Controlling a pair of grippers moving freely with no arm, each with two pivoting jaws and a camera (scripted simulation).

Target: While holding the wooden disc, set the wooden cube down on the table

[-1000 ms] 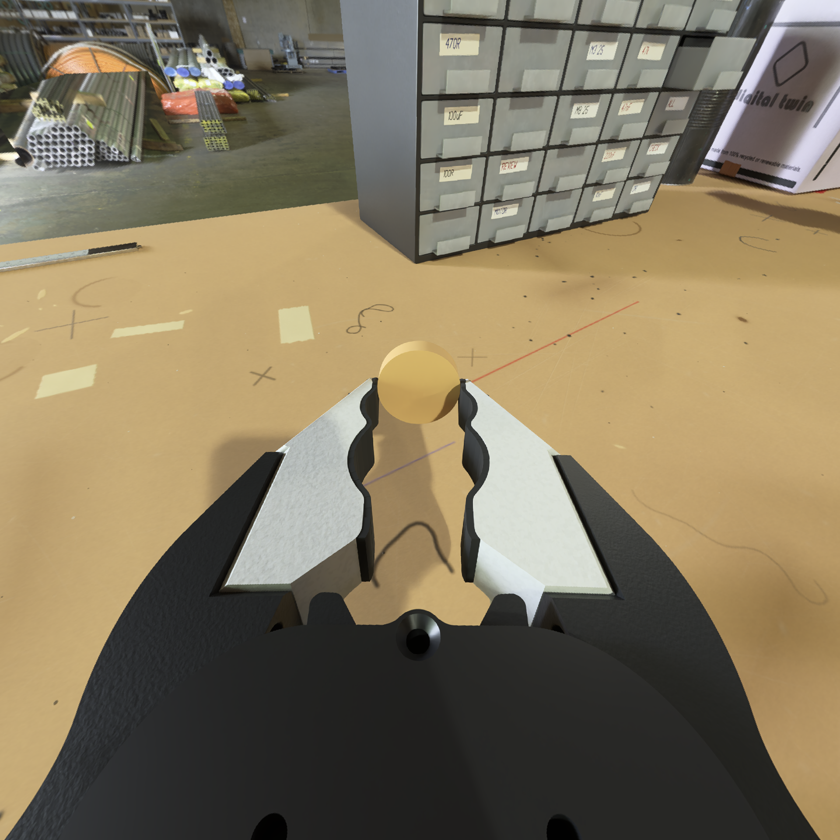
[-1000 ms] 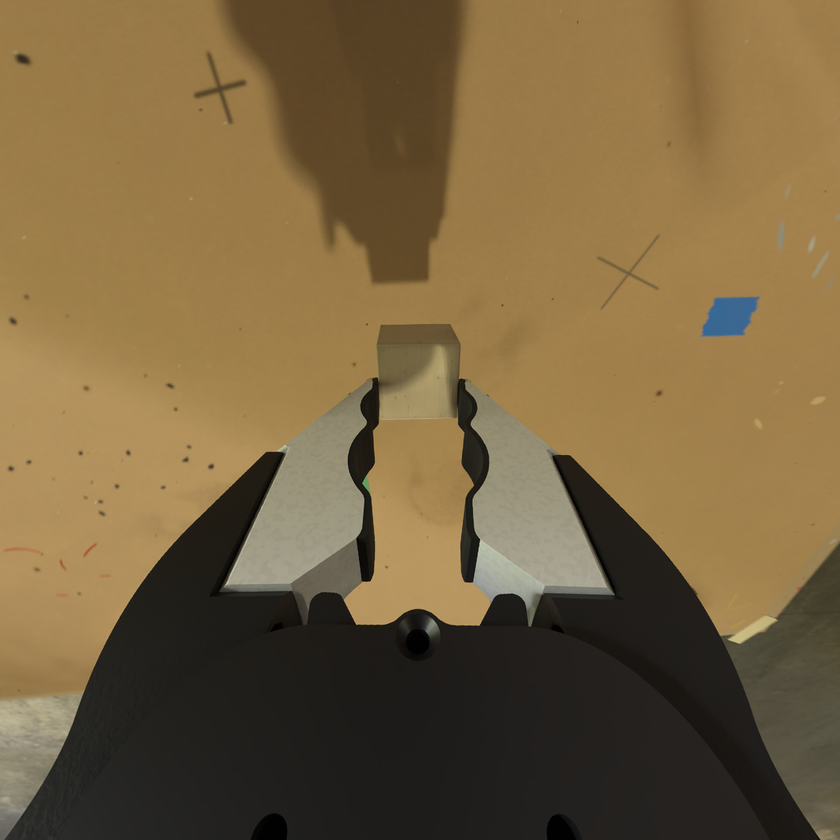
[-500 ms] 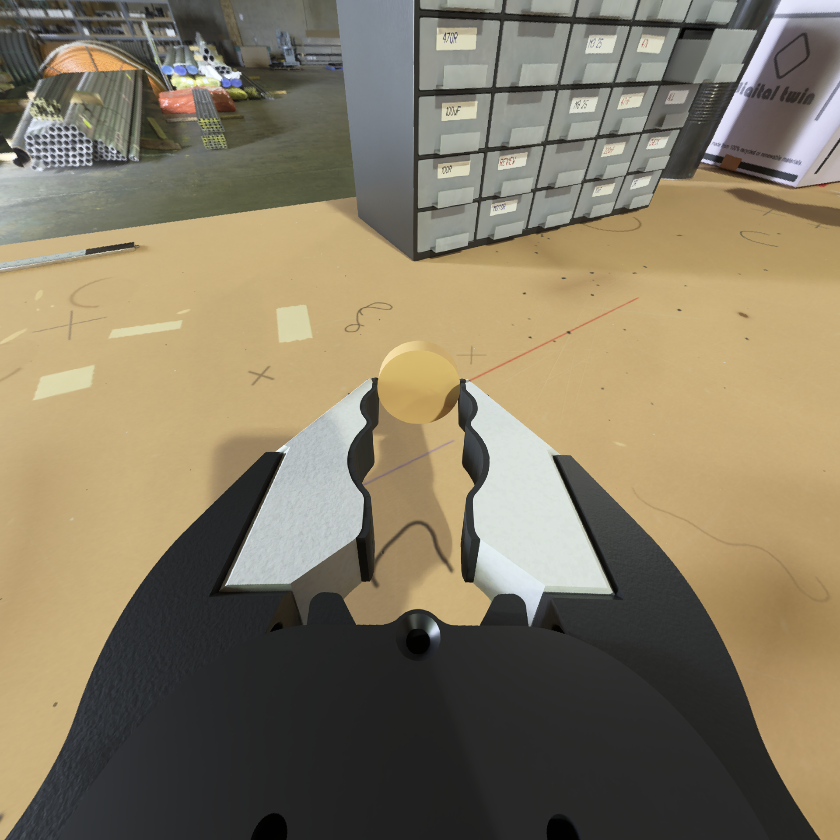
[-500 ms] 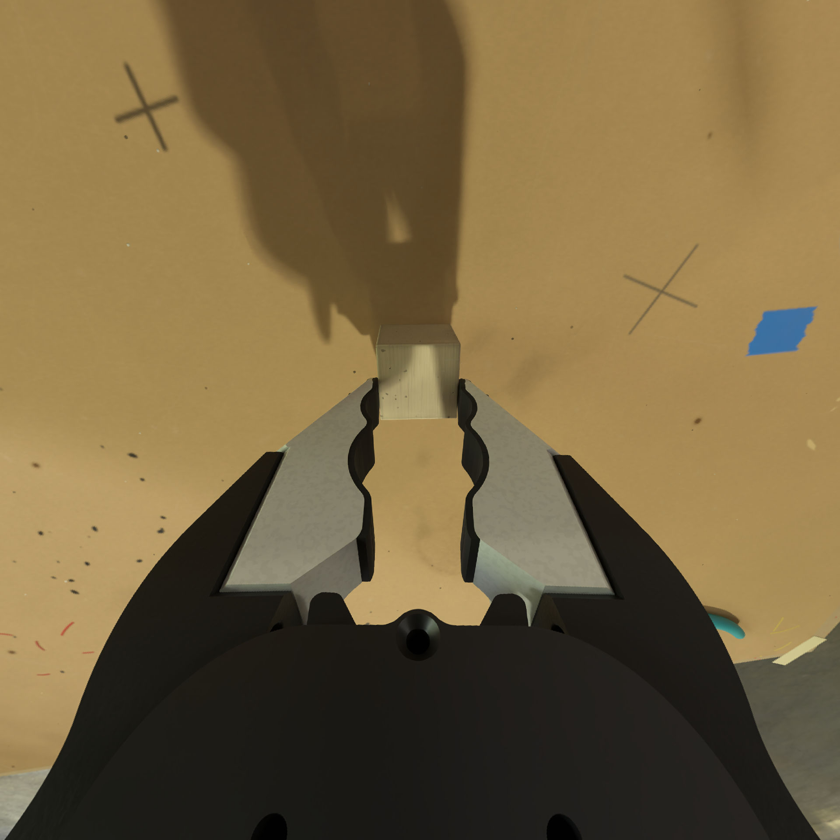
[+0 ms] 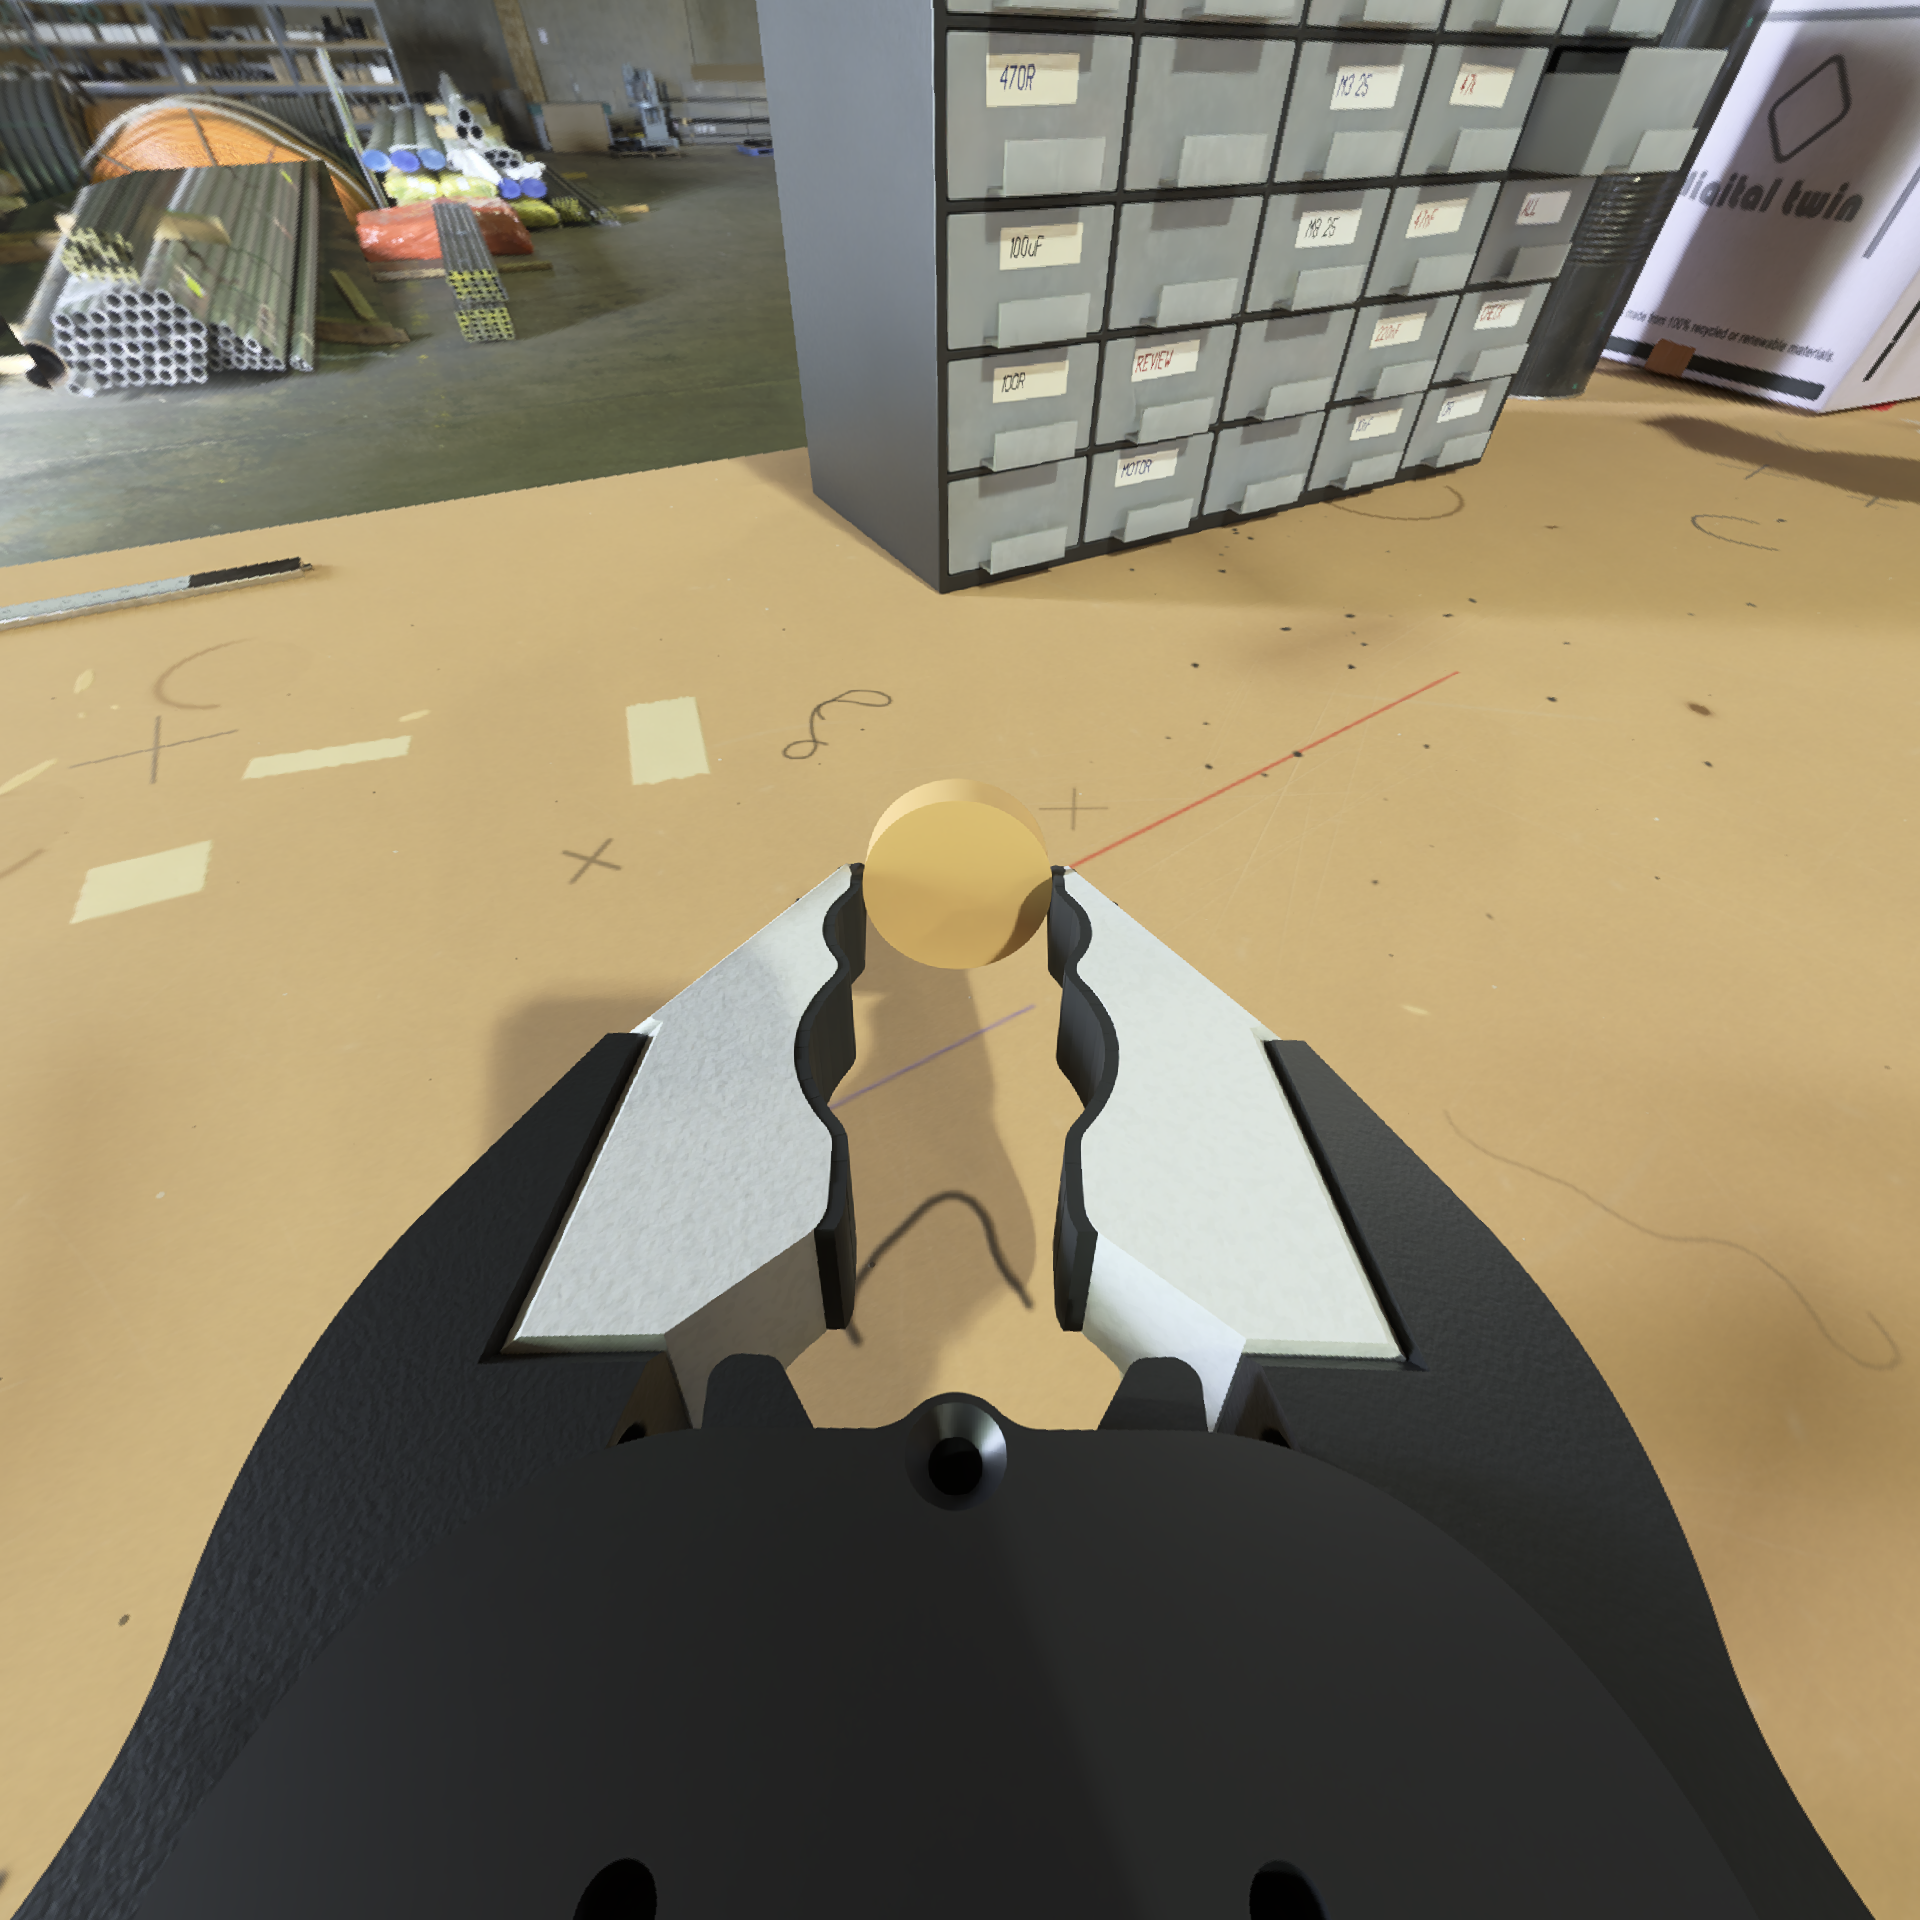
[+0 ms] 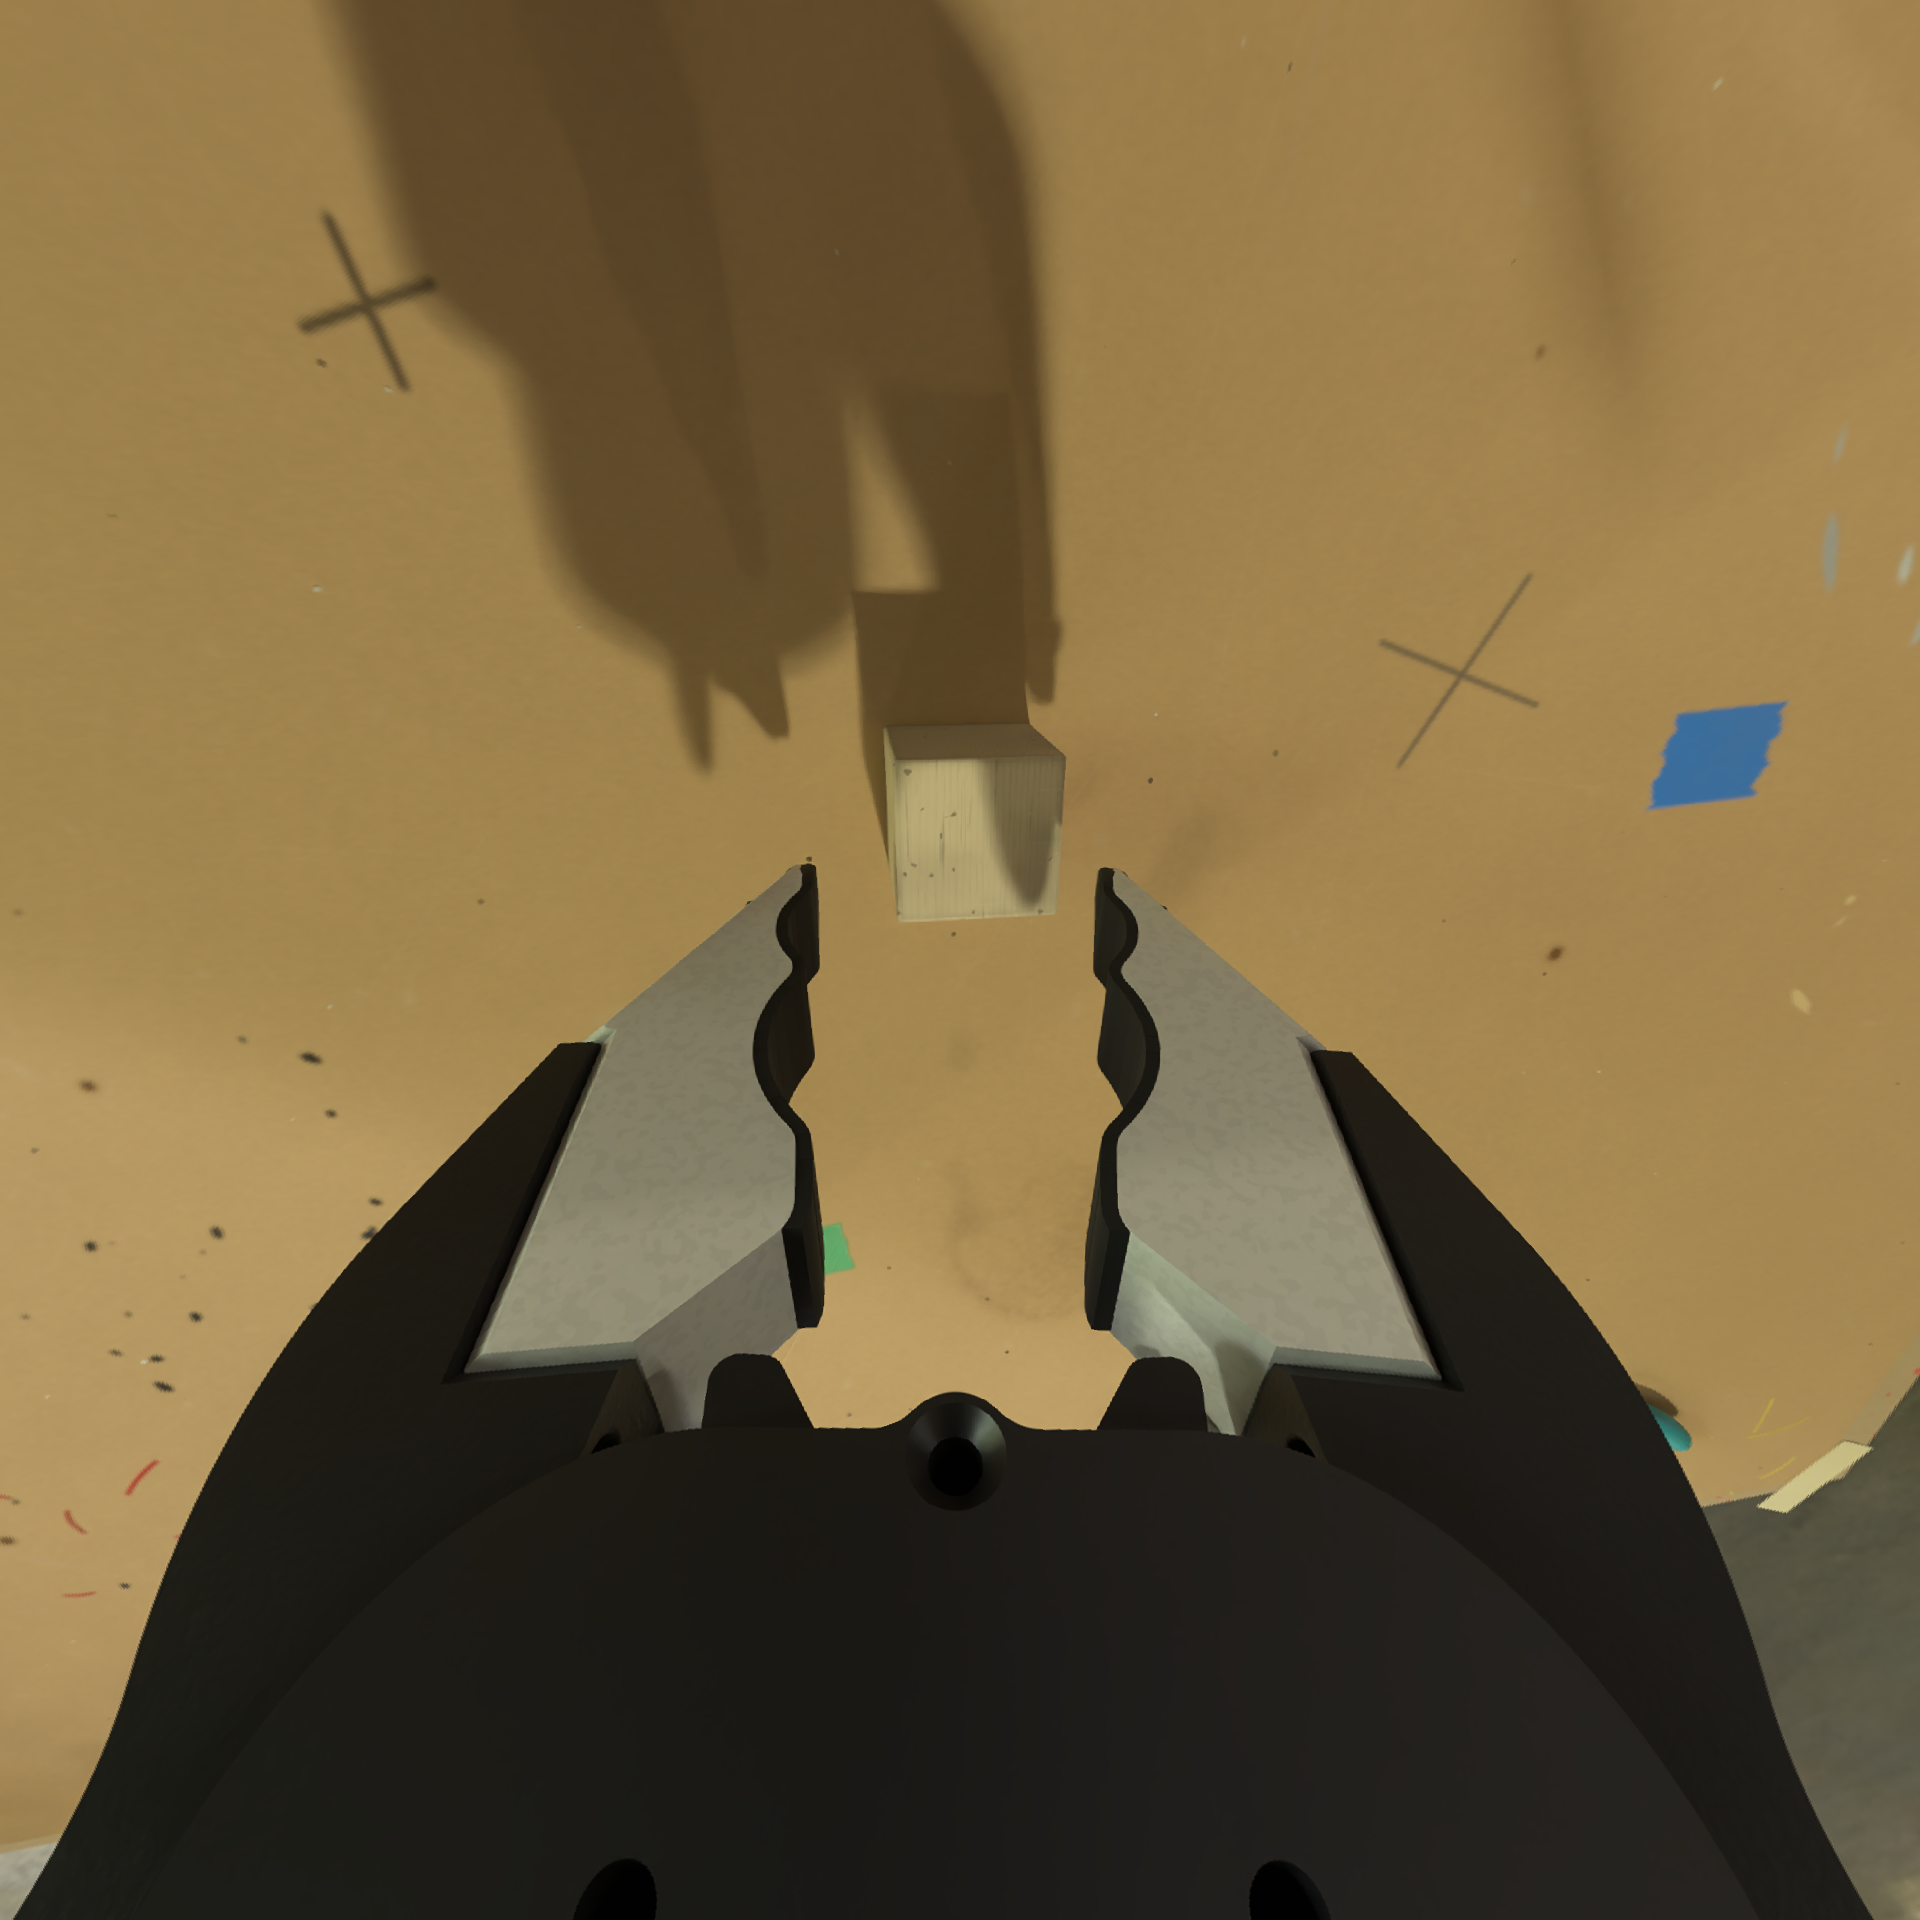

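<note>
In the left wrist view my left gripper (image 5: pixel 956 878) is shut on a round light-brown wooden disc (image 5: pixel 956 878), held by its rim between the fingertips above the brown table (image 5: pixel 1455 1039). In the right wrist view my right gripper (image 6: pixel 956 883) is open and points down at the table. The pale wooden cube (image 6: pixel 977 826) sits on the table just beyond the fingertips, with a gap on each side, touching neither finger.
A grey drawer cabinet (image 5: pixel 1195 281) stands at the table's back, a white box (image 5: pixel 1797 197) to its right. A metal ruler (image 5: pixel 156 592) lies far left. Blue tape (image 6: pixel 1720 755) and drawn crosses mark the table near the cube. The table edge (image 6: pixel 1766 1507) shows lower right.
My right gripper has opened and let go of the cube, which now rests on the table beyond the fingertips. My left gripper has held still with the disc.
</note>
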